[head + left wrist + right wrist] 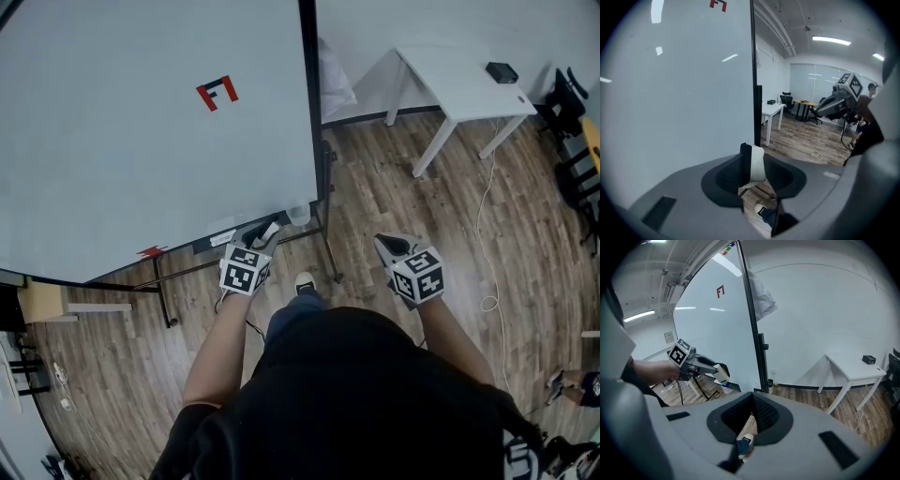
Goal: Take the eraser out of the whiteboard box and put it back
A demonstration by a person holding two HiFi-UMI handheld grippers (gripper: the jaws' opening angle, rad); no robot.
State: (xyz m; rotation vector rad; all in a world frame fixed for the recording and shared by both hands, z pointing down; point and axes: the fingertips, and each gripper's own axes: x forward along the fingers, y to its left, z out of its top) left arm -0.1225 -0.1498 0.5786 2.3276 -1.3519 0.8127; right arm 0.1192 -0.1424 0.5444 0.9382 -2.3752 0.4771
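Observation:
The eraser [270,230], white with a black back, is pinched in my left gripper [263,234], just in front of the dark tray [214,243] along the whiteboard's [141,131] lower edge. In the left gripper view the eraser [757,164] stands upright between the pads, with the gripper [752,161] shut on it. The right gripper view shows the eraser [722,372] held just above the tray [730,388]. My right gripper [387,246] hangs over the floor to the right of the board, its jaws [751,416] closed with nothing in them.
The whiteboard stand's legs [328,253] reach onto the wood floor. A small clear cup [298,215] sits at the board's lower right corner. A white table [459,80] with a black box [502,71] stands at the back right; a cable [487,225] trails on the floor.

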